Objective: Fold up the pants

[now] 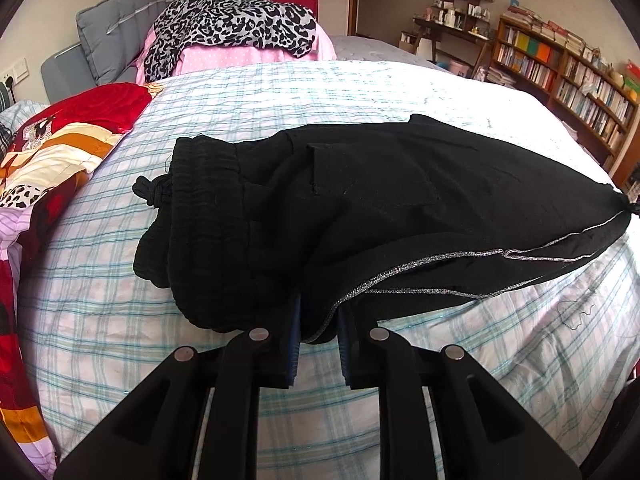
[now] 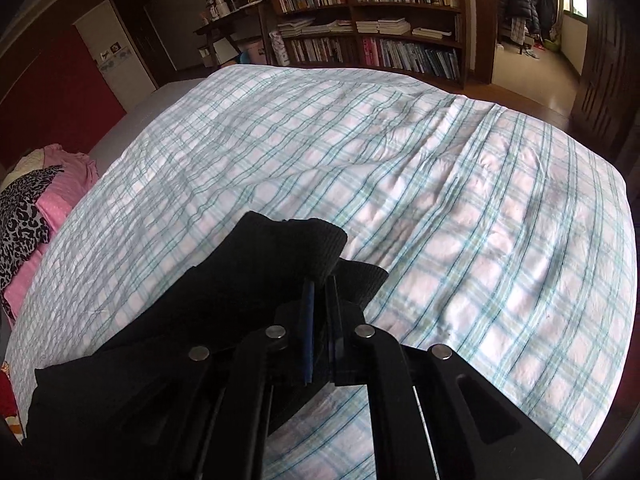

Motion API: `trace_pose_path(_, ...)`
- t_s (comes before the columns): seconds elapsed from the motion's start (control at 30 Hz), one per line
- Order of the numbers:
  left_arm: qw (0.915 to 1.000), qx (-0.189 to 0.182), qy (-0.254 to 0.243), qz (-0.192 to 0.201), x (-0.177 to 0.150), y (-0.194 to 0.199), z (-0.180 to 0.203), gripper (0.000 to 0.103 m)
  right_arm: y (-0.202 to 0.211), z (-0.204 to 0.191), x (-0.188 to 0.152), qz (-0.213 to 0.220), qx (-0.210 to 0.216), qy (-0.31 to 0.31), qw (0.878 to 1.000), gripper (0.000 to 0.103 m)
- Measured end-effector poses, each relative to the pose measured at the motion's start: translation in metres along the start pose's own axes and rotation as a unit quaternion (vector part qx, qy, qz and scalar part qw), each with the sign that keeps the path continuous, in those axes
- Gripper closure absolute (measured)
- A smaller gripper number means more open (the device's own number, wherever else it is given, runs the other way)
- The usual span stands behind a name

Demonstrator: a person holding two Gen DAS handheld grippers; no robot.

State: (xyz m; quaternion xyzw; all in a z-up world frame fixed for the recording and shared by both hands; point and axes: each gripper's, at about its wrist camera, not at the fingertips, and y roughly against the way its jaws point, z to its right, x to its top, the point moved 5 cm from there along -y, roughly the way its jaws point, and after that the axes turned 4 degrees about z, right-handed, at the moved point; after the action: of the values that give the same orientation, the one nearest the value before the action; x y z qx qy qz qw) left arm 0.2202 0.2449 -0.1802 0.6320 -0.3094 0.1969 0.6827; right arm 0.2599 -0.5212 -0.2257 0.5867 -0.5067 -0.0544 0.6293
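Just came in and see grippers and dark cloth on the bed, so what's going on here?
A person with a handheld gripper in each hand is folding black pants on the plaid bedsheet. The left gripper is shut on the fabric near the waistband end, along the silver-trimmed edge. The right gripper is shut on the ribbed cuff end. The pants lie partly bunched, not yet a neat fold.

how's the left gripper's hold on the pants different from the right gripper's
The left gripper pinches the black pants at a silver-trimmed edge near the elastic waistband; the right gripper pinches ribbed cuffs at the leg end. The left jaws stand wider, around a thicker bunch; the right jaws are nearly together. Both are shut on the same pants above the plaid bedsheet.
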Motion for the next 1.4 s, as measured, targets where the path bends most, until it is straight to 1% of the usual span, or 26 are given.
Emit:
trace_pose_path(0.07,1.0000,0.003,-0.007,-0.003,-0.004,-0.001,0.000,0.086,-0.011,0.003,-0.009,0.006,-0.014,0.011,1.000,0.098)
trace_pose_path(0.13,0.9993,0.014,-0.031,-0.012,-0.009,-0.003,0.005,0.086,-0.008,-0.001,-0.012,0.018,-0.022,0.025,0.999,0.098)
trace_pose_path(0.2,0.9987,0.015,-0.045,-0.018,-0.012,-0.004,0.008,0.082,-0.002,-0.004,-0.010,0.020,-0.024,0.029,0.999,0.087)
trace_pose_path(0.23,0.9988,0.012,-0.044,-0.020,-0.012,-0.002,0.008,0.076,0.003,-0.002,-0.009,0.023,-0.030,0.029,0.999,0.083)
trace_pose_path(0.27,0.9989,0.007,-0.041,-0.020,-0.012,0.001,0.007,0.066,0.009,0.000,-0.008,0.032,-0.042,0.028,0.998,0.072)
trace_pose_path(0.3,0.9991,0.003,-0.038,-0.017,-0.012,0.006,0.007,0.057,0.019,0.003,-0.006,0.046,-0.047,0.027,0.997,0.063)
trace_pose_path(0.33,0.9992,-0.004,-0.037,-0.012,-0.012,0.012,0.006,0.047,0.028,0.004,-0.004,0.061,-0.050,0.030,0.996,0.062)
trace_pose_path(0.37,0.9992,-0.011,-0.037,-0.006,-0.012,0.019,0.007,0.046,0.036,0.002,-0.003,0.074,-0.053,0.039,0.995,0.061)
trace_pose_path(0.43,0.9991,-0.004,-0.043,-0.002,-0.014,0.032,0.005,0.044,0.048,-0.006,-0.004,0.092,-0.049,0.062,0.993,0.061)
trace_pose_path(0.5,0.9992,0.000,-0.041,0.002,-0.014,0.041,0.001,0.044,0.056,-0.024,-0.012,0.095,-0.026,0.092,0.991,0.060)
trace_pose_path(0.53,0.9995,0.002,-0.031,0.006,-0.013,0.044,-0.002,0.044,0.058,-0.035,-0.017,0.095,-0.016,0.108,0.989,0.060)
trace_pose_path(0.6,0.9998,-0.005,0.007,0.018,-0.005,0.047,-0.010,0.044,0.060,-0.060,-0.029,0.090,0.010,0.138,0.986,0.060)
trace_pose_path(0.73,0.9962,-0.014,0.069,0.052,0.019,0.045,-0.011,0.044,0.059,-0.099,-0.057,0.074,0.047,0.184,0.979,0.060)
trace_pose_path(0.8,0.9938,-0.021,0.087,0.066,0.032,0.039,-0.005,0.044,0.056,-0.112,-0.071,0.063,0.055,0.212,0.974,0.060)
trace_pose_path(0.87,0.9926,-0.026,0.096,0.069,0.041,0.028,0.004,0.044,0.051,-0.118,-0.084,0.048,0.061,0.233,0.969,0.060)
trace_pose_path(0.93,0.9923,-0.037,0.102,0.060,0.045,0.011,0.015,0.044,0.041,-0.117,-0.094,0.022,0.059,0.241,0.968,0.060)
trace_pose_path(1.0,0.9918,-0.063,0.108,0.030,0.042,-0.009,0.022,0.044,0.026,-0.105,-0.100,-0.009,0.046,0.235,0.971,0.060)
trace_pose_path(1.03,0.9920,-0.066,0.107,0.016,0.038,-0.017,0.023,0.044,0.019,-0.099,-0.102,-0.026,0.053,0.225,0.973,0.060)
trace_pose_path(1.1,0.9941,-0.051,0.095,-0.007,0.030,-0.032,0.022,0.044,0.014,-0.092,-0.103,-0.032,0.075,0.217,0.973,0.060)
trace_pose_path(1.17,0.9959,-0.038,0.078,-0.027,0.021,-0.041,0.019,0.045,0.013,-0.094,-0.104,-0.035,0.073,0.221,0.972,0.060)
trace_pose_path(1.23,0.9977,-0.030,0.055,-0.026,0.017,-0.043,0.020,0.046,0.012,-0.097,-0.106,-0.030,0.067,0.230,0.970,0.059)
trace_pose_path(1.3,0.9986,-0.014,0.040,-0.031,0.017,-0.048,0.022,0.046,0.012,-0.098,-0.108,-0.023,0.064,0.234,0.970,0.059)
trace_pose_path(1.4,0.9989,0.012,0.021,-0.039,0.018,-0.051,0.028,0.046,0.013,-0.097,-0.105,-0.029,0.078,0.220,0.972,0.058)
